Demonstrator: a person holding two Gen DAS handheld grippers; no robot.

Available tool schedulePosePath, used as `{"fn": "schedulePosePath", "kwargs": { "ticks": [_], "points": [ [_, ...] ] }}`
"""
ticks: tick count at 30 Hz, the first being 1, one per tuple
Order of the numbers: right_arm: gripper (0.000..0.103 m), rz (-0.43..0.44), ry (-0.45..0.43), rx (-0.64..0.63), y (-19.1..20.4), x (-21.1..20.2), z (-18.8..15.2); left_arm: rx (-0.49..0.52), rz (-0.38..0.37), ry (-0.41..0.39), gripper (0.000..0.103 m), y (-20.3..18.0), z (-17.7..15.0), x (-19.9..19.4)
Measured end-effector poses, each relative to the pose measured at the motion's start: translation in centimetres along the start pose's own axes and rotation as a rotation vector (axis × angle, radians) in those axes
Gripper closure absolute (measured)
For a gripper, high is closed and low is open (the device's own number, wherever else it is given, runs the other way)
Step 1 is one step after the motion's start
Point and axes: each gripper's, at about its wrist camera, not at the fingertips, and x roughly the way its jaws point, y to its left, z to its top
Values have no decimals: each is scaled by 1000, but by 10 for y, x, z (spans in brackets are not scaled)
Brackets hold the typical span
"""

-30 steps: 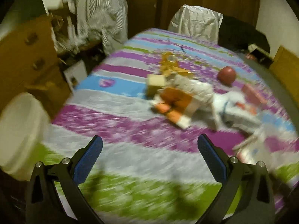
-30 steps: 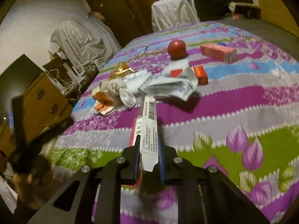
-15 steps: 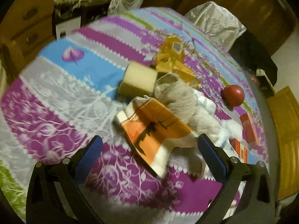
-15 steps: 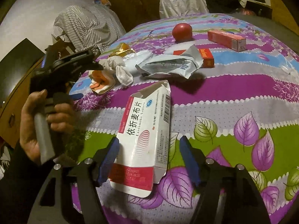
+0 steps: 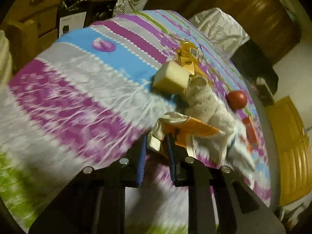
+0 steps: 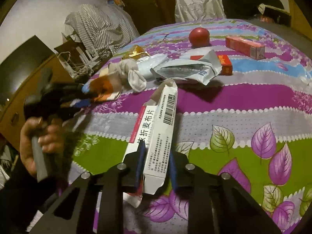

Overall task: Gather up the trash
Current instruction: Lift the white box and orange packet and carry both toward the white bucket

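The left gripper (image 5: 156, 146) is clenched on the near edge of an orange and white wrapper (image 5: 187, 130), its blue-padded fingers (image 5: 141, 156) pressed against the crumpled white end. From the right wrist view the same gripper (image 6: 85, 99) meets the wrapper (image 6: 105, 87) at the left edge of the table, with the person's left hand (image 6: 41, 142) wrapped around the grey handle below it. The left view is blurred, so fine detail of the grip is hard to read.

The right gripper (image 6: 155, 159) is closed on a white and red medicine box (image 6: 156, 132), which stands on its narrow side between the fingers with the barcode face up and its far flap open. The box's far end rests on the striped tablecloth (image 6: 243, 101), over the purple and grey bands.

Just behind the wrapper lies a greyish white cloth (image 5: 202, 101), touching it, and beside the cloth sits a pale yellow block (image 5: 171, 78). A gold foil wrapper (image 5: 189, 58) lies beyond the block. Farther across the table are a torn white pouch (image 6: 191, 68), a small orange box (image 6: 225, 64) just beside it, a red ball (image 6: 198, 36) and a long red carton (image 6: 244, 46). A white plastic bag (image 6: 198, 2) hangs behind the far edge of the table.
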Motion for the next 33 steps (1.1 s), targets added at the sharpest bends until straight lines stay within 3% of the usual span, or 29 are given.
{"fn": "schedulePosePath", "kwargs": {
  "ticks": [3,7,9,10,11,13,14,15,17,19,24,27,29,30,31,33],
  "points": [
    [80,20,2,11,0,-7,-1,87,-16,46,85,-1,-25,-32],
    [80,38,25,-6,2,-10,-2,190,101,61,83,1,-44,-55],
    [76,23,34,-9,1,-8,-4,224,158,35,71,6,-43,-68],
    [73,23,42,-13,1,-7,-4,249,186,27,54,7,-41,-73],
    [64,28,47,-15,1,-6,-5,282,204,24,42,7,-41,-78],
    [42,21,36,-13,2,-9,-6,365,217,35,40,7,-39,-87],
    [26,14,28,-15,2,-10,-5,402,222,32,40,6,-38,-91],
    [20,5,9,-22,5,-13,-5,477,232,19,39,3,-36,-95],
    [13,-15,-2,-49,11,-16,-4,619,247,8,27,-7,-35,-94],
    [5,-50,-6,-88,22,-16,-3,791,278,-23,27,-21,-38,-85],
    [5,-156,12,-135,37,-2,1,1089,209,-28,19,-43,-48,-55],
    [7,-190,69,-78,30,11,2,1118,172,-3,19,-46,-46,-35],
    [18,-204,73,-45,25,11,0,1083,149,7,20,-41,-39,-24],
    [27,-211,68,-41,24,11,-1,1062,124,15,26,-38,-36,-20],
    [32,-213,65,-33,23,10,-1,1048,103,28,43,-34,-34,-19],
    [43,-201,65,-8,18,7,0,1003,43,66,58,-28,-31,-18]
  ]
}}
